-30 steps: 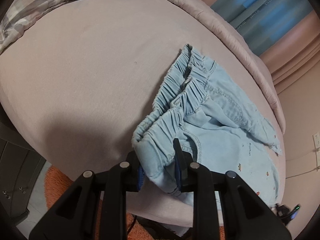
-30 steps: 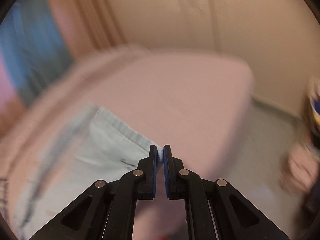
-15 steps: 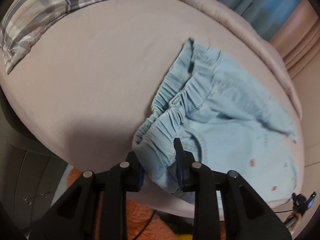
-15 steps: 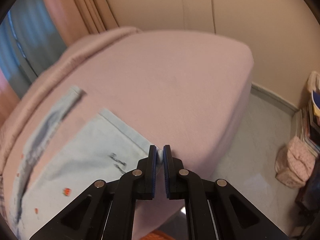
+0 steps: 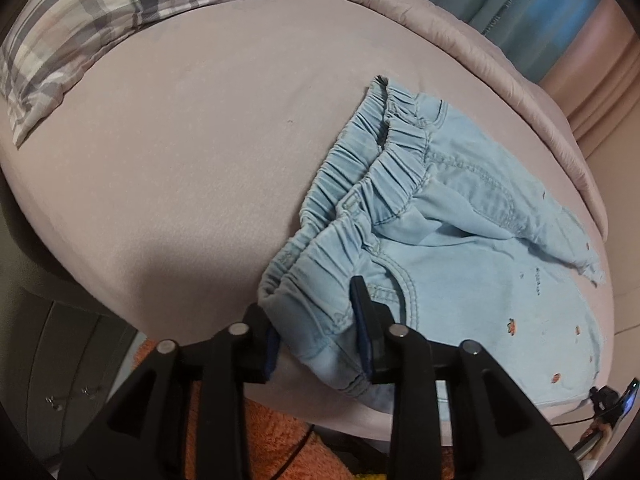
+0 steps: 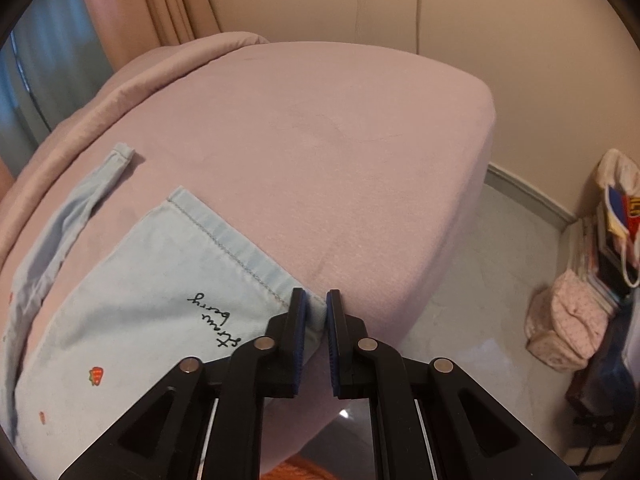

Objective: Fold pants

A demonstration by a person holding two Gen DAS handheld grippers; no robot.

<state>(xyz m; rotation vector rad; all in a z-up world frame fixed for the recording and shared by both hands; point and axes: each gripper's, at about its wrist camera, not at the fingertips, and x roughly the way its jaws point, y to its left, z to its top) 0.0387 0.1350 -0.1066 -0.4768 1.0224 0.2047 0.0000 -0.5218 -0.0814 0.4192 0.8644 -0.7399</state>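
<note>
Light blue denim pants (image 5: pixel 460 248) with small strawberry prints lie on a pink bed (image 5: pixel 200 160). My left gripper (image 5: pixel 316 320) is shut on the gathered elastic waistband (image 5: pixel 316 292) at the bed's near edge. In the right wrist view the pants' leg (image 6: pixel 152 280) with black script lettering lies flat, and my right gripper (image 6: pixel 316 308) is shut on the corner of its hem (image 6: pixel 316 308). The other leg (image 6: pixel 76 208) lies twisted further left.
A plaid pillow (image 5: pixel 100 12) lies at the head of the bed. A rolled pink duvet (image 5: pixel 480 52) runs along the far side. An orange rug (image 5: pixel 272 440) is below. Bags and books (image 6: pixel 592 280) stand on the floor at right.
Both grippers kept their hold while the pants were drawn out and laid down; the leg now lies flatter on the bed, and the right view has steadied from blur.
</note>
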